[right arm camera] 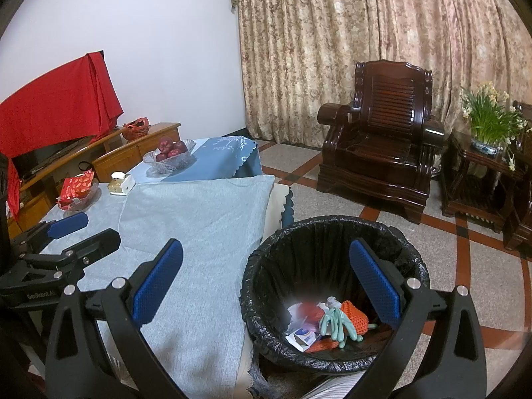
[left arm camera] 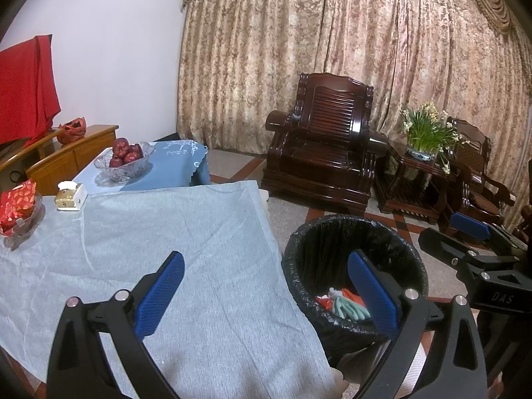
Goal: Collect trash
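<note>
Both my claws are spread wide, nothing between the pads. Left claw (left arm camera: 266,294) hangs over the near edge of the table (left arm camera: 173,239), its right finger crossing in front of the bin (left arm camera: 352,232). Right claw (right arm camera: 266,282) sits above the bin rim, left finger over the grey cloth, right finger over the bin opening.

Bin stands on the floor just beside the table's right edge, lined with a black bag. The trash is already inside at the bottom: a pale green glove (right arm camera: 335,324) on top, an orange mesh piece (right arm camera: 357,316) touching it on the right, a white and blue wrapper (right arm camera: 304,335) to its left, plus a red scrap that is blurred, can't tell what it is.

Near part of the grey cloth is bare. Far left of the table: a red packet in a glass dish (left arm camera: 18,211), a small gold and white box (left arm camera: 71,196) beside it. Further back, a glass bowl of red apples (left arm camera: 124,159) on a blue cloth.

Dark wooden armchair (left arm camera: 327,139) well apart from the bin, by the curtain
</note>
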A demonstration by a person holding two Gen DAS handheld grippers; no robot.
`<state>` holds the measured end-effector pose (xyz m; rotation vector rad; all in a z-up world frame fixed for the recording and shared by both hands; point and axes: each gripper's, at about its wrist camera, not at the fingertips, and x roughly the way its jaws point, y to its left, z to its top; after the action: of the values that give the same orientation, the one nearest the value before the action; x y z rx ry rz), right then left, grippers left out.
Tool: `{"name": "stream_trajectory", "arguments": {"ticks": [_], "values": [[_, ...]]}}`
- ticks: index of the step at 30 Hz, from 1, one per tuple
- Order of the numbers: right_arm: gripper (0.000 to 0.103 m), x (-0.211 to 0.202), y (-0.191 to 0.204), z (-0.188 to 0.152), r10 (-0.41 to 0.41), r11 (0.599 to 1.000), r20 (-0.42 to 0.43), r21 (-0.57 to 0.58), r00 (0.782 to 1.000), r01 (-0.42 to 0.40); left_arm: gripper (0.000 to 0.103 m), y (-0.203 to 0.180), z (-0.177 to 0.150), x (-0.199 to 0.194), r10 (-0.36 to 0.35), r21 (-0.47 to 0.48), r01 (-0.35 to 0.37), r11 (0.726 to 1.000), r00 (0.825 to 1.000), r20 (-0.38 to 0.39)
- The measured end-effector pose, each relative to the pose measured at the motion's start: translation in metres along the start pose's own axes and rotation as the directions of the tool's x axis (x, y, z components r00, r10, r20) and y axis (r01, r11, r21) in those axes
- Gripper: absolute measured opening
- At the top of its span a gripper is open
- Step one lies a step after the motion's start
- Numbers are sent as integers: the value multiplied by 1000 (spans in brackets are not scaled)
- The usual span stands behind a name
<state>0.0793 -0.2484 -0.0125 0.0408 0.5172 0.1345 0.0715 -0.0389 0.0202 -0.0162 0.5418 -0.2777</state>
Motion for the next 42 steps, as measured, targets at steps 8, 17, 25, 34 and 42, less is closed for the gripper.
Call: {"name": "stream_trajectory", "arguments": {"ticks": [8, 17, 25, 34, 42], "values": [[98, 0, 0, 0, 0, 1000, -1, 1, 1000, 0, 97, -1, 1, 0, 1, -1, -1, 1000, 1000, -1], [98, 0, 0, 1, 0, 1000, -1, 1, 1000, 0, 97, 0, 1, 0, 0, 0, 0, 1000, 1000, -2], [97, 0, 0, 1, 0, 1000, -2, 1, 1000, 0, 97, 0, 2, -1, 0, -1, 0, 1000, 1000, -3], [98, 0, 0, 2, 0, 1000, -3, 2, 1000, 0, 97, -1, 3, -1, -1, 0, 1, 1000, 1000, -3], [98, 0, 0, 2, 0, 1000, -3, 1, 1000, 0, 97, 0, 3, -1, -2, -1, 2, 1000, 1000, -4]]}}
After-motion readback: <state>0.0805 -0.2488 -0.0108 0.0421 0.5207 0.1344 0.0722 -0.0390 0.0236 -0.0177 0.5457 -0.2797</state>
